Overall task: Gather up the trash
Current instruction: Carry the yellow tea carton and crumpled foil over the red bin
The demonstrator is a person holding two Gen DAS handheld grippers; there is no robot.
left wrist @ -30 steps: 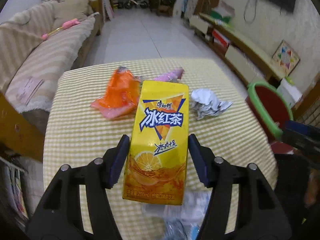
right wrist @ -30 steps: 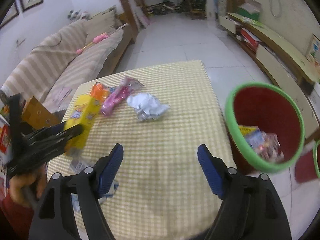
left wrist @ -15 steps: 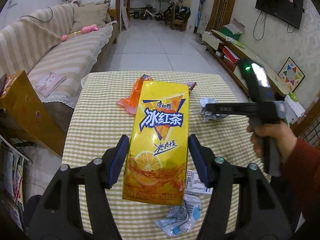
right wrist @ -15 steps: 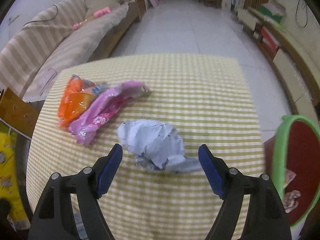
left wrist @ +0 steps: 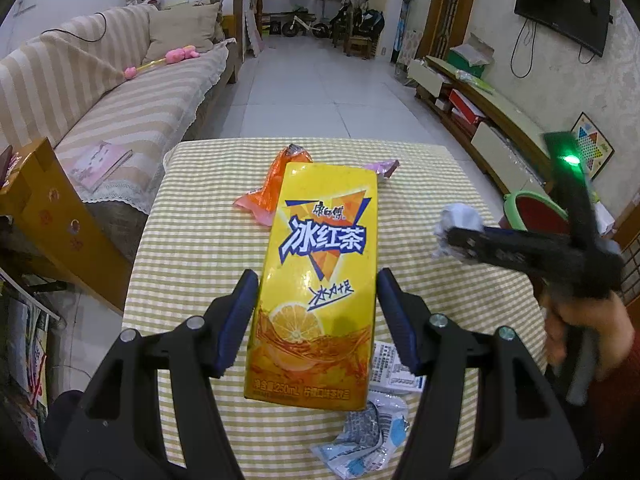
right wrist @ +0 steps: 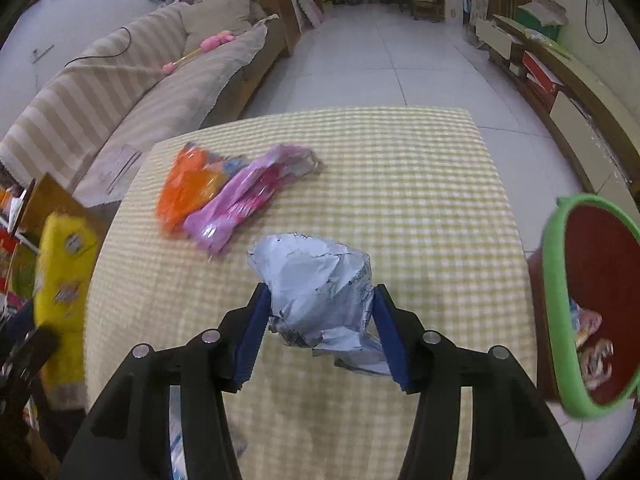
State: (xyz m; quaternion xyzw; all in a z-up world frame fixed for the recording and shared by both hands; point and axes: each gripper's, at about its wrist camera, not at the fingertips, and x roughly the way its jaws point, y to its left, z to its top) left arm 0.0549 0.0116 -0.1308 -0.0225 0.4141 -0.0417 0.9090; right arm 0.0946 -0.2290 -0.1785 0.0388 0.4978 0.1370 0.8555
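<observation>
— Two pieces of trash are in the grippers at once, as far as I can see from here. The yellow iced-tea carton sits lengthwise between the blue pads of the left gripper, lifted above the table, both pads flat against its sides.

— And the other hand?

— The right gripper has the crumpled white paper ball between its pads, over the checked cloth. Its jaws are closing, and both pads already touch the paper's edges.

— What else lies on the table?

— An orange wrapper and a pink wrapper, side by side and touching, on the far left part of the cloth, a little beyond the paper ball. Nearer the person, under the carton, lie a white printed label and a crushed blue-and-white packet.

— Where is the bin?

— A red bin with a green rim stands on the floor just off the table's right edge. Some coloured wrappers lie inside it.

— And around all that?

— A striped sofa runs along the left wall, with a pink toy on the seat. On the right is a low shelf unit, with a dark television on the wall above it.
</observation>
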